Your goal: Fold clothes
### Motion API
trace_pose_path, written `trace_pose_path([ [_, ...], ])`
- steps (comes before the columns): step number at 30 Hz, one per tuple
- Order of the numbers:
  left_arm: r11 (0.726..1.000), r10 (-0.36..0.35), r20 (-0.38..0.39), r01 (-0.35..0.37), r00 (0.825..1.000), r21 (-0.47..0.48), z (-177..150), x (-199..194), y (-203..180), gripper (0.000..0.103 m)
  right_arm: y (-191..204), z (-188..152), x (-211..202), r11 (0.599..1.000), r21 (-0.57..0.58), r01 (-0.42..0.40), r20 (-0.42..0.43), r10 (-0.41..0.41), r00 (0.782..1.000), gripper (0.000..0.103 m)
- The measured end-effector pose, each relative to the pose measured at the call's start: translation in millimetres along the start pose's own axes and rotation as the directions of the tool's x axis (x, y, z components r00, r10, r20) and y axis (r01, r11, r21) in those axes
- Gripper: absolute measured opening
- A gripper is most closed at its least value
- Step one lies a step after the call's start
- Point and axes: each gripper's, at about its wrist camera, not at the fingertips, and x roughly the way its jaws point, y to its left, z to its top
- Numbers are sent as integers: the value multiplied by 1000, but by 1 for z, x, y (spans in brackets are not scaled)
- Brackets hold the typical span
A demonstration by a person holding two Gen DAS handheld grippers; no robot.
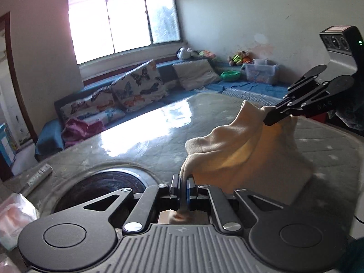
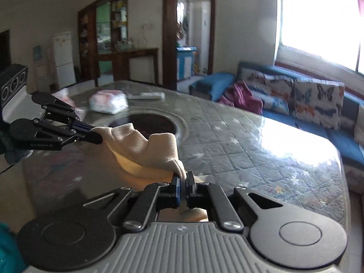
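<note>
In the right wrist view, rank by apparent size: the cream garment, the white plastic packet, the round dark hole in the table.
1. cream garment, largest, though it hangs nearest the camera, which inflates it.
2. round dark hole, partly hidden behind the garment.
3. white plastic packet, smallest, and the farthest, so its true rank against the hole is unsure.

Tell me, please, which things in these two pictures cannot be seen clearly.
- Cream garment: type unknown; bunched, lower part behind the left gripper.
- White packet, right wrist view: blurred, label unreadable.
- Dark round inset, left wrist view: partly hidden by the gripper.
</note>
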Motion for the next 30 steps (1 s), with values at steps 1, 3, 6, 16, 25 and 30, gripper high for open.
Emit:
trace_pose_path([
  [1, 1000, 7, -18, -7, 1000, -8, -2, 15, 4, 5, -7, 0, 15, 1000, 24, 7, -16, -7, 1000, 4],
  [3, 999, 29, -59, -31, 998, -31, -8, 43, 12, 6, -20, -2, 43, 997, 75, 26, -45, -23, 999, 4],
  [6, 997, 49, -96, -55, 994, -62, -17, 69, 17, 8, -33, -12, 76, 988, 143, 57, -97, -43, 994, 4],
  [16, 979, 100, -102, -116, 990, -167, -4, 63, 27, 15, -39, -24, 83, 973, 183, 142, -74, -130, 989, 19],
  [25, 979, -57, -110, 34, 992, -202, 13, 85, -6, 15, -22, -2, 115, 988, 146, 42, -69, -32, 997, 19],
  [30, 975, -55, -136, 23, 989, -223, 11, 106, -3, 15, -21, -9, 139, 985, 154, 74, -119, -56, 991, 19],
])
